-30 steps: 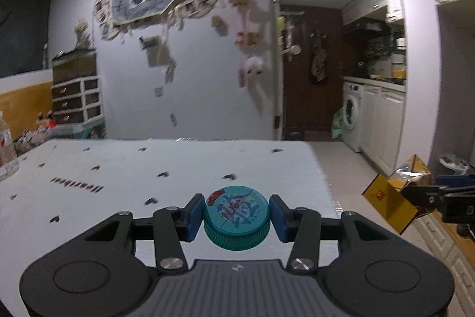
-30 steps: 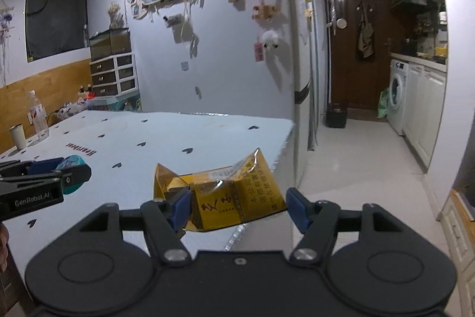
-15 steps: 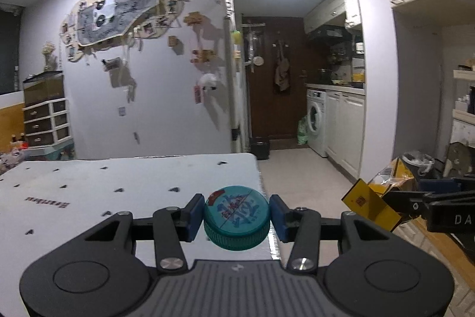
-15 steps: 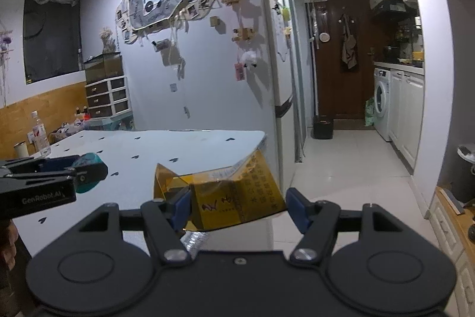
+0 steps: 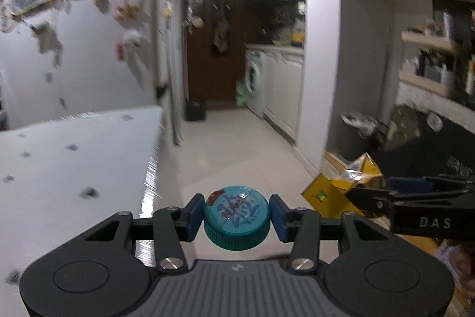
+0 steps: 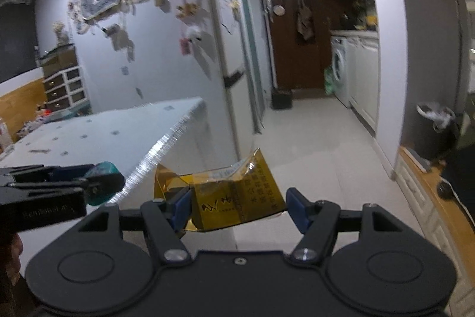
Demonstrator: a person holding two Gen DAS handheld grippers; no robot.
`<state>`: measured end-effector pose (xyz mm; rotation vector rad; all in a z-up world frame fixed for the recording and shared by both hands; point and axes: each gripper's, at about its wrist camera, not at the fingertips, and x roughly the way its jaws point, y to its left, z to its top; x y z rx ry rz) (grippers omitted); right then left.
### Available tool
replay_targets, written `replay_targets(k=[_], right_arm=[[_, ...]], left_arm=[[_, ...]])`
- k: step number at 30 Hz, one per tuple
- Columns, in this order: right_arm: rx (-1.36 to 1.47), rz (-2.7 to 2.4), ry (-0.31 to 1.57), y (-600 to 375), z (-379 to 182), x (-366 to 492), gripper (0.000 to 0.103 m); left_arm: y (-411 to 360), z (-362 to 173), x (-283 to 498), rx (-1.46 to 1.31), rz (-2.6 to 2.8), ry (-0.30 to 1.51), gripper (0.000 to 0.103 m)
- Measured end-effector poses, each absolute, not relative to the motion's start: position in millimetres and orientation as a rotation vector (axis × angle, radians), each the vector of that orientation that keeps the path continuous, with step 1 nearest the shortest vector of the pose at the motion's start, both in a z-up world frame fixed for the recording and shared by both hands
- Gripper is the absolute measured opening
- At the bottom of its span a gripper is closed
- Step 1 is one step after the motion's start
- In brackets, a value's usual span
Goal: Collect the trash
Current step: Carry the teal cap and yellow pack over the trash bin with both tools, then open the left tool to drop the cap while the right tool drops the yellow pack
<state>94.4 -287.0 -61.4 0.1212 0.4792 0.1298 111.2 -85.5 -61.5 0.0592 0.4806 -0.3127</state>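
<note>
Left wrist view shows what has shifted over the last second: the white desk, which filled the lower half of the view, has slid off toward 9 o'clock, and the hallway floor and kitchen now lie ahead, so both hands have swung away from the desk with their loads. The left tongs are narrowed onto a teal bottle cap, both blue pads pressed against its ribbed rim; its printed top faces up and toward the camera, and being round it has no long axis to speak of. The right tongs carry a crumpled yellow carton at a middling spread: the left pad bites into the carton, while the right pad looks to stand just off its edge, so the grip seems lopsided. The carton's long axis runs roughly 9 to 3 o'clock, its torn flap pointing up toward 12. A dark bin with a white liner stands on the floor at about 3 o'clock, which I judge to be the likely drop point; pickup appears done and carrying is under way.
</note>
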Motion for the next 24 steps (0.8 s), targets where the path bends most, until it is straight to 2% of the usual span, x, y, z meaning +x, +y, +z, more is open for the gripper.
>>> replay_targets(k=[11, 24], right_arm=[[0.156, 0.039, 0.649, -336.6, -137.7, 114.0, 0.068], [0.098, 0.063, 0.949, -330.1, -228.1, 160.1, 0.068]], left_arm=[[-125.5, -137.4, 158.7, 0.071, -0.399, 0.695, 0.049], [-133.1, -231.4, 217.2, 0.089, -0.399, 0.971, 0.049]])
